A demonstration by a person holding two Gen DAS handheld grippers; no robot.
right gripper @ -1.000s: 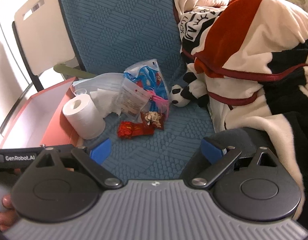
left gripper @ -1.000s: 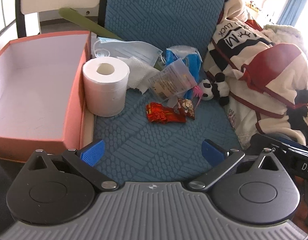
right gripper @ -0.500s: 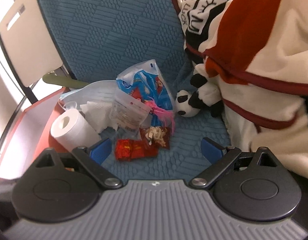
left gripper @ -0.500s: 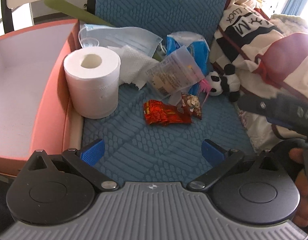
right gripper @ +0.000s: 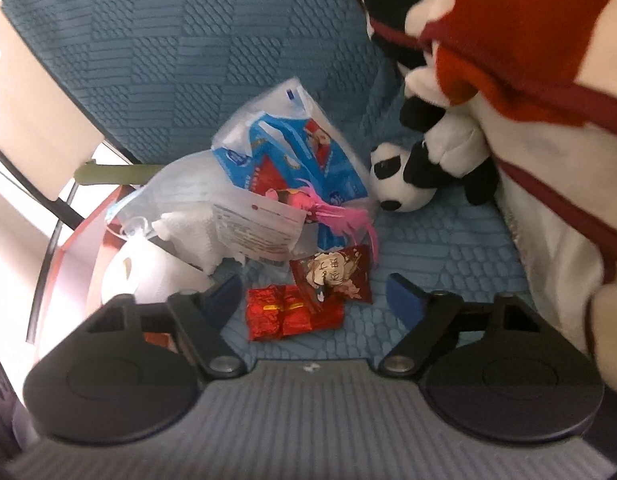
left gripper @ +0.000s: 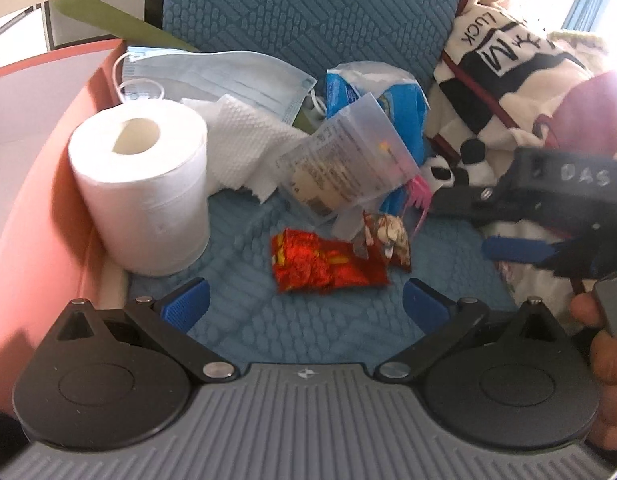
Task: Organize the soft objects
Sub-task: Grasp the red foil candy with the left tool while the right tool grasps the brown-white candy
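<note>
A panda plush [right gripper: 404, 184] lies on its side right of centre, against the blanket. A toilet roll [left gripper: 142, 188] stands upright at left, beside crumpled tissue [left gripper: 248, 152].

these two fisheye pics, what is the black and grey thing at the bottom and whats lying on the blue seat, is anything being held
Each picture comes from a camera on a hand-held gripper, looking along its two blue-tipped fingers. The left gripper is open and empty. The right gripper is open too; its jaws have just been closing, gripping nothing. On the blue seat lie a toilet roll, a red snack packet, a face mask, a blue bag and a panda toy. An orange box stands left.
</note>
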